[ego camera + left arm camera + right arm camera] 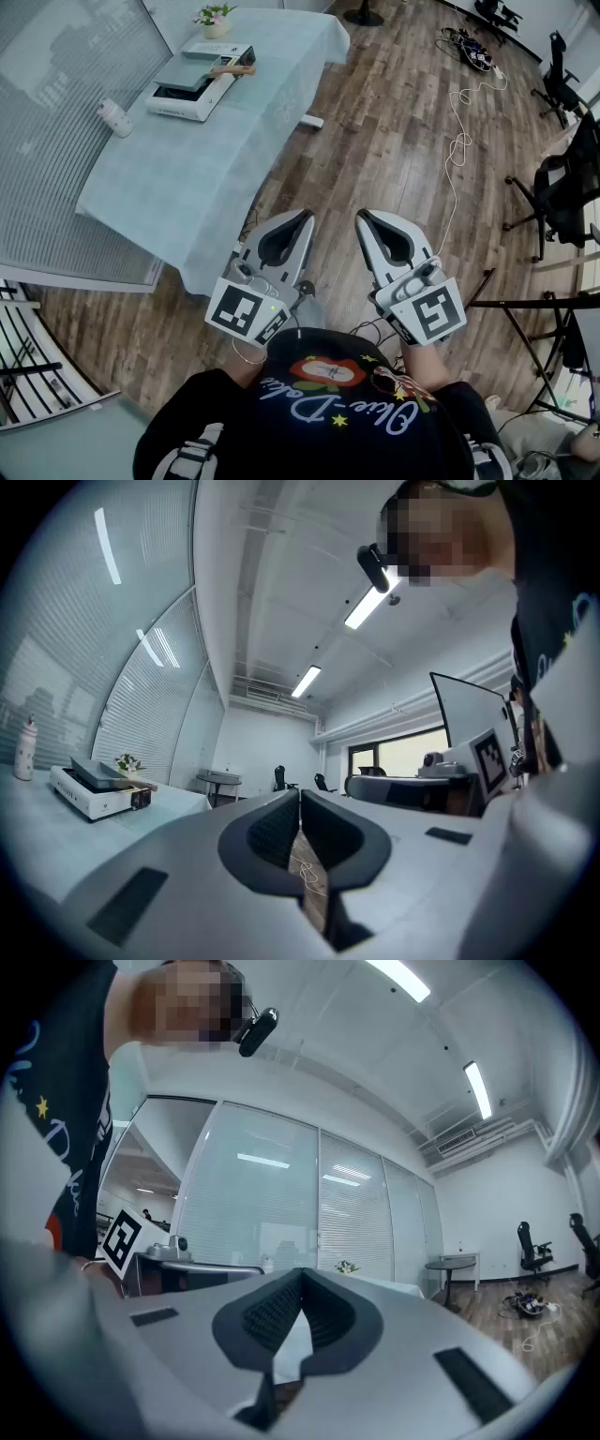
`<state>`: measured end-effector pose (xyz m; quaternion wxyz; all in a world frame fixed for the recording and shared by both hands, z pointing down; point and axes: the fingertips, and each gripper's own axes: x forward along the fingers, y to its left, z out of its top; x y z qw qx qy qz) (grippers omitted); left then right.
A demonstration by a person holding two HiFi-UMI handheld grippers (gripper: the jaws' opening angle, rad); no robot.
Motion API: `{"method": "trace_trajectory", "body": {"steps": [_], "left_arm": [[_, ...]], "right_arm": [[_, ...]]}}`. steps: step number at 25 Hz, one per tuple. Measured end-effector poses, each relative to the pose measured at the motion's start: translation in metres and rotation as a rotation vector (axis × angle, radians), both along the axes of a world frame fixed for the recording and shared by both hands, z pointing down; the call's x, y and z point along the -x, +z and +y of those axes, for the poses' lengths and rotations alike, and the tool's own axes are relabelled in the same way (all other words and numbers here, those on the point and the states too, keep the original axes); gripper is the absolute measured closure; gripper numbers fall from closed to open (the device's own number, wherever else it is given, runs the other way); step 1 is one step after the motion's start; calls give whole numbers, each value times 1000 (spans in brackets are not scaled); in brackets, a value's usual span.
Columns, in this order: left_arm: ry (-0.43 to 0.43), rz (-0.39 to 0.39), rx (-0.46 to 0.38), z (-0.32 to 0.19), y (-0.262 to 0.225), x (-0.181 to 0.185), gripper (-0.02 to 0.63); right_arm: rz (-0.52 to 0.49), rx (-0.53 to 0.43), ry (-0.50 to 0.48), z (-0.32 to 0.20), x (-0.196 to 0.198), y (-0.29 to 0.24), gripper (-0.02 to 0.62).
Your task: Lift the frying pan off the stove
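Observation:
A white stove (195, 84) stands at the far end of the long table (187, 178). On it lies a flat grey frying pan (187, 70) with a wooden handle (232, 70). The left gripper view shows the stove (94, 794) far off at the left. I hold both grippers close to my body, well short of the table. My left gripper (306, 218) is shut with nothing between its jaws. My right gripper (360, 218) is shut and empty too. In their own views the left gripper (300, 794) and right gripper (302, 1274) have jaws closed together.
A white bottle (115, 118) stands near the table's left edge. A small flower pot (216, 21) sits beyond the stove. Cables (459, 141) trail across the wooden floor, and office chairs (562, 187) stand at the right. A glass wall runs along the left.

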<state>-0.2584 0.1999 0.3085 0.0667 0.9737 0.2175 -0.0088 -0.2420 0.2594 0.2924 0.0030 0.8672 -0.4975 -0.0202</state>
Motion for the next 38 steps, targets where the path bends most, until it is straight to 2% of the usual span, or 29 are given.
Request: {"method": "trace_trajectory", "body": {"steps": [12,22,28,38], "left_arm": [[48,10,27,-18,-5,-40,598],[84,9,8,-60,1,-85,598],[76,4,33,-89,9,-104,598],[88,10,45,-93,5,-108,598]], "right_arm": [[-6,8,61,-12,-35,-2,595],[12,26,109,-45,-79,-1,594],[8,55,121,-61,-89,5,594],[0,33,124,-65,-94,1,594]]}}
